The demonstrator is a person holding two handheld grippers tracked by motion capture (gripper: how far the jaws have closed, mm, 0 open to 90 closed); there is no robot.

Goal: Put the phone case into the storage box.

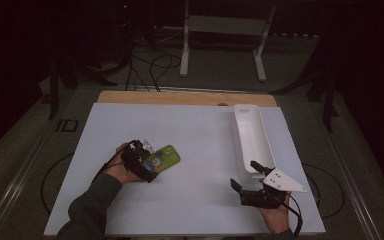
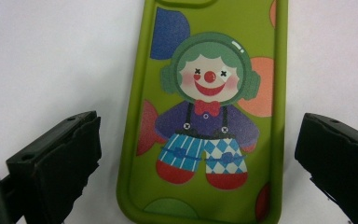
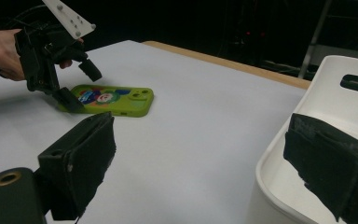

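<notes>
Left tool (image 1: 147, 161) jaws spread wide, one on each side of the phone case (image 2: 205, 116); neither jaw touches it; case lies flat on the white bench (image 1: 195, 145), printed side up, clown figure facing the tool's camera; the case's lower end sits between the jaws, the rest extends ahead of the tool. Right tool (image 1: 247, 176) also wide, holding nothing; its far jaw hangs over the near end of the white tray (image 1: 241, 131), its near jaw above bare bench beside the tray; tray stretches away ahead of it; case well apart from this tool, off toward the other hand.
</notes>
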